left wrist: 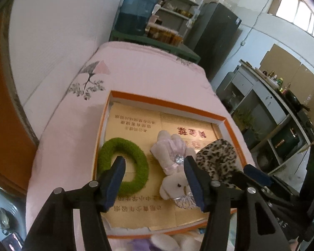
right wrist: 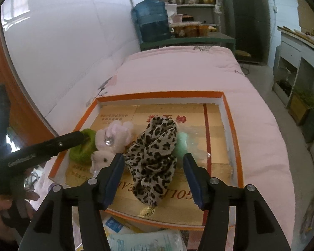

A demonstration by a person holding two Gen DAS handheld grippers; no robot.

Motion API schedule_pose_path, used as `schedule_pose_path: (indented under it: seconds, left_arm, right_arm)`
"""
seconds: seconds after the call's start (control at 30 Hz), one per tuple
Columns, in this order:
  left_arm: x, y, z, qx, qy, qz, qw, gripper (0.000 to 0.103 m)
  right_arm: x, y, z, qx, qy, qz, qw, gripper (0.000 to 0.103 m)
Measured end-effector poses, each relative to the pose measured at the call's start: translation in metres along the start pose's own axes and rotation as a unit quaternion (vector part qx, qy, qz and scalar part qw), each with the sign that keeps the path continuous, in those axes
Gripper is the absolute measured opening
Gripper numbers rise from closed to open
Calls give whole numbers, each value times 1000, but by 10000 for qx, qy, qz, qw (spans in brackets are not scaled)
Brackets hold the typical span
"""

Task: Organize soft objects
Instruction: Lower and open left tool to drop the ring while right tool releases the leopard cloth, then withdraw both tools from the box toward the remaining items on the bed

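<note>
An orange-rimmed shallow box [left wrist: 167,103] [right wrist: 161,94] lies on the pink bed. Inside are a green fuzzy ring [left wrist: 123,163] [right wrist: 82,148], a pale pink plush bunny [left wrist: 173,167] [right wrist: 111,144], a leopard-print cloth [left wrist: 217,156] [right wrist: 155,154] and a mint green soft item in clear wrap [right wrist: 184,144]. My left gripper [left wrist: 155,179] is open and empty, hovering over the ring and bunny. My right gripper [right wrist: 153,175] is open and empty above the near end of the leopard cloth; it also shows in the left wrist view [left wrist: 255,173].
More plush toys, white and purple [left wrist: 163,242], and plastic packets [right wrist: 144,240] lie on the bed in front of the box. The pink bedspread [right wrist: 198,73] stretches beyond. A white wall is on the left. A blue water jug [right wrist: 151,21] and shelves stand at the far end.
</note>
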State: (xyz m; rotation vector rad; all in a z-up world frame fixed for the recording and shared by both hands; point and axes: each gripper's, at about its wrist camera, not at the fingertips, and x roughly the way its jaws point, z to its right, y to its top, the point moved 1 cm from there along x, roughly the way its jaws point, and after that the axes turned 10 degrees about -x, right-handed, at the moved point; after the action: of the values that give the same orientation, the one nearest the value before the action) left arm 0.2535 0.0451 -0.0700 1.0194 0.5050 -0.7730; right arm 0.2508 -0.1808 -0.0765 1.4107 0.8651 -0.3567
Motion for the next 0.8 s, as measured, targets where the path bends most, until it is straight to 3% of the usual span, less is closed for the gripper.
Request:
schedule_pose_path:
  seconds: [0.33, 0.8]
  left_arm:
    - [-44, -13, 22, 172, -247, 314, 9991, 58]
    - [-83, -41, 37, 280, -490, 466, 9973, 58]
  right_arm:
    - [-39, -3, -4, 2, -1, 270, 9996, 60]
    - [-92, -15, -15, -12, 48, 574, 9983, 60]
